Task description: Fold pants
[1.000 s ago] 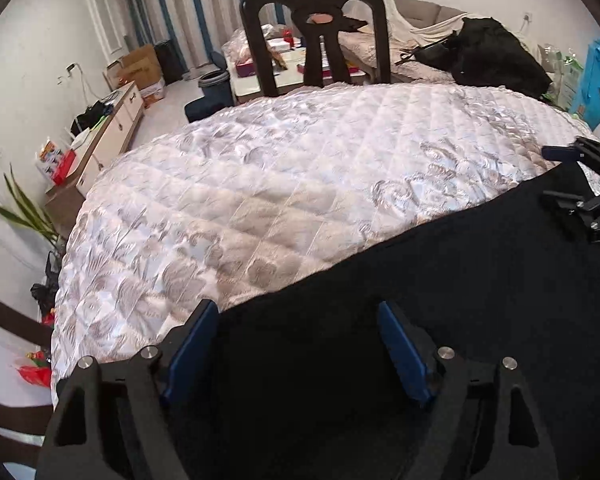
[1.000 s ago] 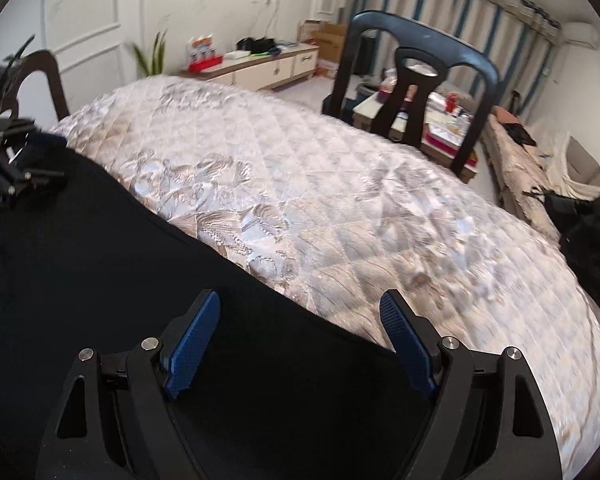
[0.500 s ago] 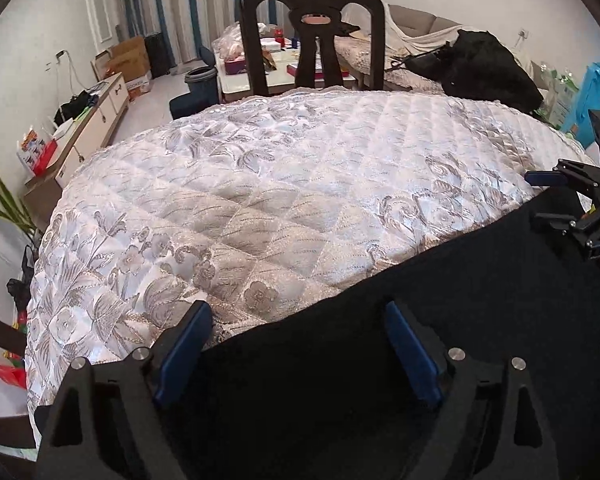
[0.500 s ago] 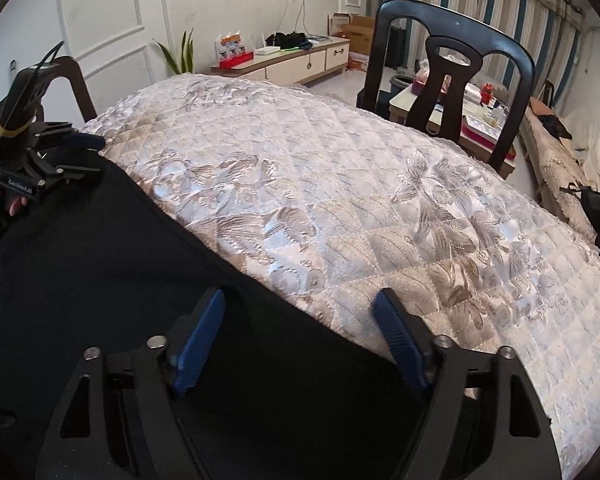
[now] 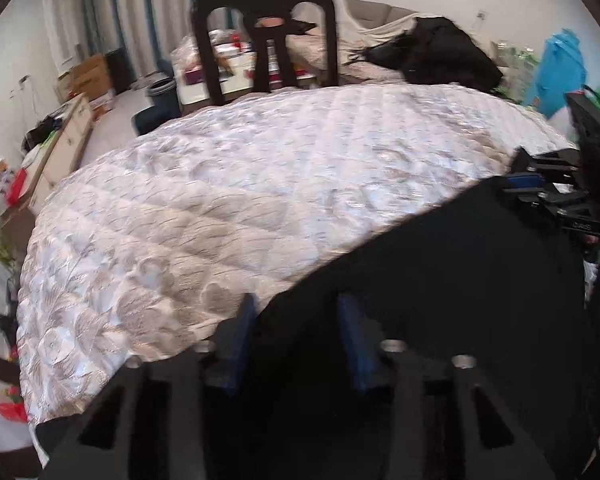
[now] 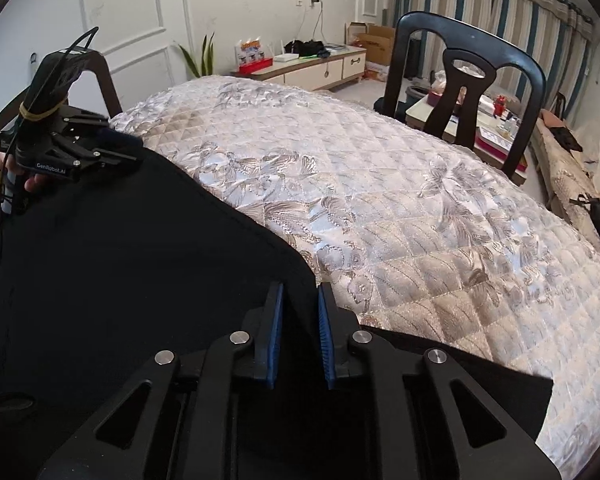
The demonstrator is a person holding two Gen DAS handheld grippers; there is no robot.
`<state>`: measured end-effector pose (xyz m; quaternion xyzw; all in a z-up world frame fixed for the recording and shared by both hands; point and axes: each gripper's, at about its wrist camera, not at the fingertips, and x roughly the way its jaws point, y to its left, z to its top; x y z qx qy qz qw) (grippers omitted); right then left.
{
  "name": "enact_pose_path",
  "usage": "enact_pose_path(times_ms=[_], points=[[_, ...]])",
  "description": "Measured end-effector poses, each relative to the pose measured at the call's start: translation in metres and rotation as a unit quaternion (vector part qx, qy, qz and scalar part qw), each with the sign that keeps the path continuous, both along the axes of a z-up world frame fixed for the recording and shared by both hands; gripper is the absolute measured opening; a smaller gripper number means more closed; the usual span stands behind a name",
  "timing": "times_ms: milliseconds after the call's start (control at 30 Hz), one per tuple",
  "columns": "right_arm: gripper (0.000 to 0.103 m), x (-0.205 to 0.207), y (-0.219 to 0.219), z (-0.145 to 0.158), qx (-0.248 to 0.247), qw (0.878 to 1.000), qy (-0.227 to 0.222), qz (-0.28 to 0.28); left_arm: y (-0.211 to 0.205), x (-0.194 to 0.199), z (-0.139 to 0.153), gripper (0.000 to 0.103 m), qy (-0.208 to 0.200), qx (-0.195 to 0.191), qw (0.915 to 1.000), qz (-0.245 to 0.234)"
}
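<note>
The black pants (image 6: 112, 280) lay spread flat over the near part of a round bench covered with a quilted, silvery floral cloth (image 6: 400, 208). Their straight edge ran diagonally across the cloth from one gripper to the other.

The right gripper (image 6: 299, 334) sat at one corner of that edge. Its blue-padded jaws had narrowed to a slim gap, and dark fabric filled the space between them; the pads looked pinched on the corner of the pants. Ahead of these jaws and to their right stretched the bare quilted cloth, and beyond it stood a dark chair (image 6: 464, 88) at the far rim of the bench. Further back, a low cabinet (image 6: 320, 68) stood against the wall.

The left gripper (image 5: 296, 340) was at the opposite corner. Its frame was blurred by motion. Its jaws stood partly closed, wider apart than the right pair, with the black cloth lying between the pads; whether they were actually gripping it could not be told. From the right wrist view this gripper showed far off to the left of the right jaws, its tips over the pants' far corner, but its pads were too small there to judge.
</note>
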<state>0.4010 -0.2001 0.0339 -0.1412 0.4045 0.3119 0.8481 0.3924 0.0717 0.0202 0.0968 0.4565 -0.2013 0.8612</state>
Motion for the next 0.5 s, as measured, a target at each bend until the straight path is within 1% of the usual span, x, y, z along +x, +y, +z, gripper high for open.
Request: enact_pose_path(times_ms=[67,133,233,267,333,400,500], points=[[0.015,-0.001,0.001,0.001,-0.002,1.000,-0.003,-0.002,-0.004,-0.002,0.001,0.035,-0.006,0.010,0.9999,-0.009],[0.014,-0.002,0.002,0.001,-0.005,1.000,-0.006,-0.004,-0.006,-0.003,0.001,0.028,-0.006,0.009,0.9999,-0.013],[0.009,-0.005,0.003,0.002,-0.010,1.000,-0.014,-0.008,-0.009,-0.006,0.001,0.022,-0.012,0.012,0.9998,-0.014],[0.008,-0.006,0.003,0.002,-0.012,1.000,-0.017,-0.011,-0.011,-0.009,0.001,0.020,-0.017,0.016,0.9996,-0.013],[0.006,-0.009,0.003,0.004,-0.013,0.999,-0.024,-0.018,-0.015,-0.013,0.002,0.014,-0.028,0.033,0.9990,-0.014],[0.006,-0.015,0.003,0.006,-0.018,0.999,-0.034,-0.023,-0.019,-0.019,0.004,0.012,-0.039,0.053,0.9977,-0.015],[0.006,-0.028,0.003,0.014,-0.017,0.998,-0.051,-0.027,-0.021,-0.030,0.009,0.012,-0.058,0.065,0.9961,-0.014]])
